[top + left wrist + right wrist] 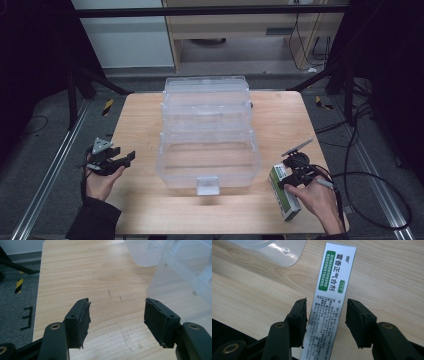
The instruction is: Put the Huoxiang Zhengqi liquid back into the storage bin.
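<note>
A long white and green medicine box (284, 197) lies flat on the wooden table (140, 120) near its front right corner. My right gripper (286, 181) straddles it from above. In the right gripper view the box (334, 290) runs up between the two black jaws; the left jaw is at its edge and a narrow gap shows at the right jaw, so my right gripper (327, 302) is open around it. My left gripper (125, 161) hovers at the table's left edge, open and holding nothing, with bare wood between the jaws of my left gripper (117, 301).
A large clear plastic storage box (207, 135) with a front latch stands in the middle of the table; its wall (180, 272) lies to the right of the left gripper and a corner (274, 250) of it lies just beyond the medicine box. Black frame legs and cables surround the table.
</note>
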